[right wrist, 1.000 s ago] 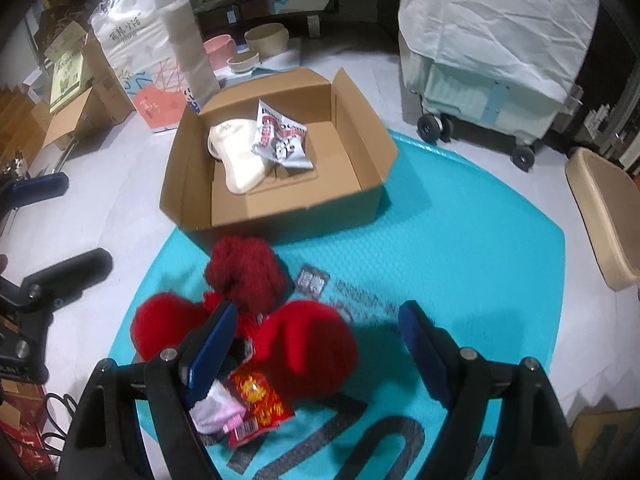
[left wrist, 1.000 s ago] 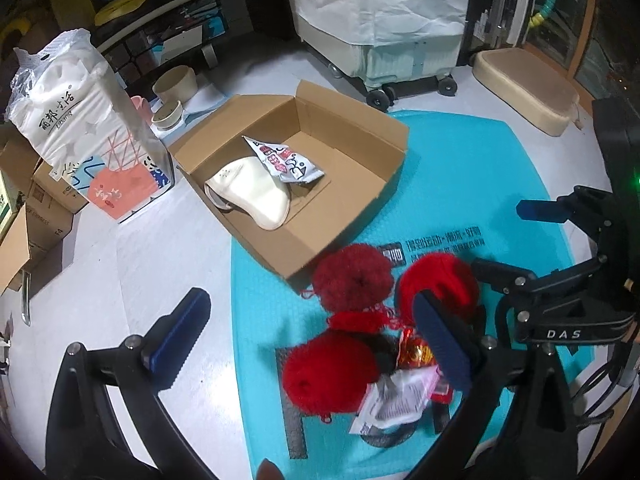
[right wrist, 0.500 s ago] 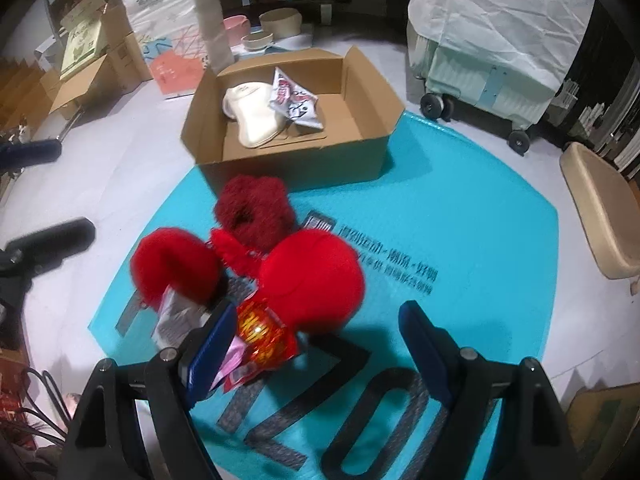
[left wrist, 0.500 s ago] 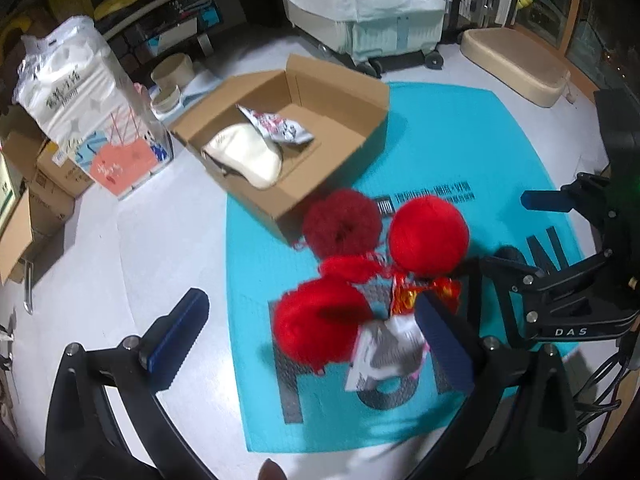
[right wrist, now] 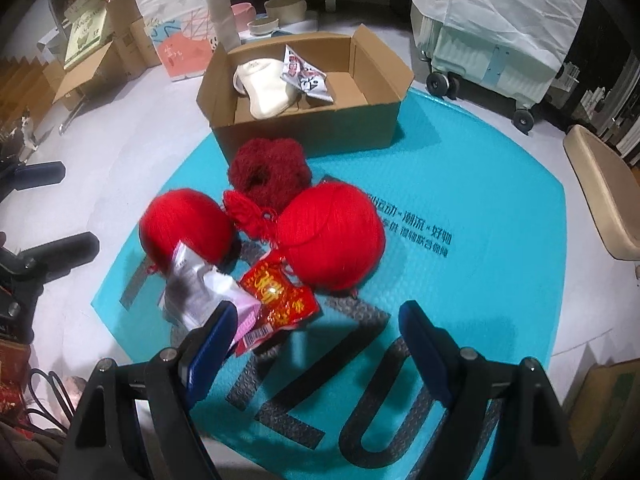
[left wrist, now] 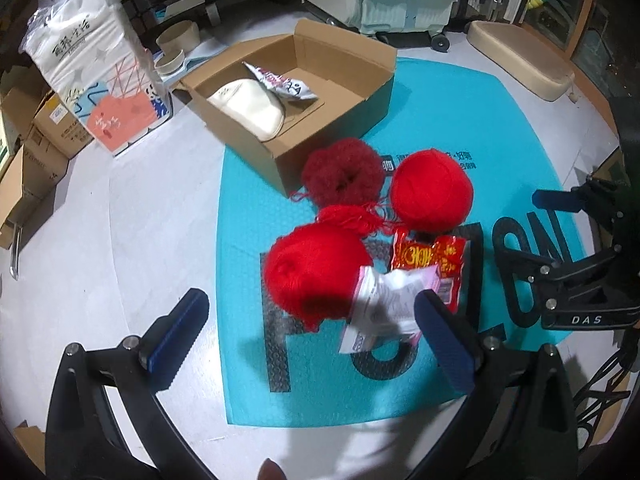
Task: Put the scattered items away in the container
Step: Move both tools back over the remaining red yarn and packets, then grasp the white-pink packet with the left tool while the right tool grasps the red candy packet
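Note:
An open cardboard box (left wrist: 336,92) (right wrist: 320,128) on the floor holds a cream pouch (left wrist: 248,108) (right wrist: 268,88) and a silver snack packet (left wrist: 280,82) (right wrist: 306,76). In front of it on a teal mat lie two bright red yarn balls (left wrist: 316,280) (left wrist: 432,188) (right wrist: 332,236) (right wrist: 184,228), a dark red yarn ball (left wrist: 342,176) (right wrist: 268,172), a red snack packet (left wrist: 432,260) (right wrist: 276,296) and a white-pink packet (left wrist: 384,308) (right wrist: 200,292). My left gripper (left wrist: 308,336) is open and empty, above the near yarn ball. My right gripper (right wrist: 316,344) is open and empty, near the packets.
A tissue pack (left wrist: 92,76) and cardboard boxes (left wrist: 28,160) stand at the left, bowls (left wrist: 178,36) behind the box. A wheeled covered cart (right wrist: 492,40) and a beige cushion (right wrist: 604,192) sit at the right. The teal mat (right wrist: 460,184) lies on pale floor.
Both grippers have pulled back and up from the box, so the yarn balls and packets now lie farther ahead. Both stay open and empty.

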A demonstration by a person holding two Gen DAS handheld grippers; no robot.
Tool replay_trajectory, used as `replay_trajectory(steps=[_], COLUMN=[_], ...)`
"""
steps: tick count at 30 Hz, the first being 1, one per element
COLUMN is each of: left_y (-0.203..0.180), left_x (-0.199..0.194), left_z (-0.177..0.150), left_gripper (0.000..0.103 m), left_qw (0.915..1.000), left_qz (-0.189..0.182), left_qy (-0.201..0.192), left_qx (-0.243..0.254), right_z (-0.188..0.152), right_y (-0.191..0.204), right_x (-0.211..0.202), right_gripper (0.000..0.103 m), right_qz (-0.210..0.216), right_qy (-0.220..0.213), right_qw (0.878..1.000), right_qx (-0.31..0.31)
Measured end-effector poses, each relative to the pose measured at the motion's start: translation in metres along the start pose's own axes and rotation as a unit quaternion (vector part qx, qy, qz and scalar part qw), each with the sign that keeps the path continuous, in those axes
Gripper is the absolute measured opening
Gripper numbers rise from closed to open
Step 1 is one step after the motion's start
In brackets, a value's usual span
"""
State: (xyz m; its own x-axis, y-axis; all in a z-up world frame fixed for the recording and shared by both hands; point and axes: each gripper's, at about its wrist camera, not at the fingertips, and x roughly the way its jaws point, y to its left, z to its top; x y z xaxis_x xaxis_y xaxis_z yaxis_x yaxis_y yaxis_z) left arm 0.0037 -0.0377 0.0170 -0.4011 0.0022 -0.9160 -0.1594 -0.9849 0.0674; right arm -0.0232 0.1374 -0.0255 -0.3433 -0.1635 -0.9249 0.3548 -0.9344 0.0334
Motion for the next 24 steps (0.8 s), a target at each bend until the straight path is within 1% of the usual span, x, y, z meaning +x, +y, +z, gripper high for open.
replay_trajectory(steps=[5, 16, 20, 24], left_y=[0.003, 0.000, 0.001, -0.005], left_x=[0.006, 0.027, 0.036, 0.045], left_z=[-0.008, -0.017, -0.017, -0.021], left_gripper=[0.103, 0.103, 0.103, 0.103], left_qw=[0.9999, 0.9992, 0.9986, 0.9978], left_qz=[-0.001, -0.019, -0.028, -0.040], left_qy=[0.003, 0.021, 0.023, 0.036], left_qx=[-0.013, -0.029, -0.038, -0.038], right_z=[-0.011, -0.033, -0.040, -0.044], right_y=[0.004, 0.020, 0.019, 0.014], right_x=[0.008, 0.025, 0.034, 0.045], right_gripper=[0.084, 0.084, 0.084, 0.084], right_qz=[0.010, 0.030, 0.038, 0.040], right_qy=[0.010, 0.028, 0.039, 0.048], right_qw=[1.000, 0.999, 0.998, 0.997], right_qx=[0.008, 0.012, 0.020, 0.035])
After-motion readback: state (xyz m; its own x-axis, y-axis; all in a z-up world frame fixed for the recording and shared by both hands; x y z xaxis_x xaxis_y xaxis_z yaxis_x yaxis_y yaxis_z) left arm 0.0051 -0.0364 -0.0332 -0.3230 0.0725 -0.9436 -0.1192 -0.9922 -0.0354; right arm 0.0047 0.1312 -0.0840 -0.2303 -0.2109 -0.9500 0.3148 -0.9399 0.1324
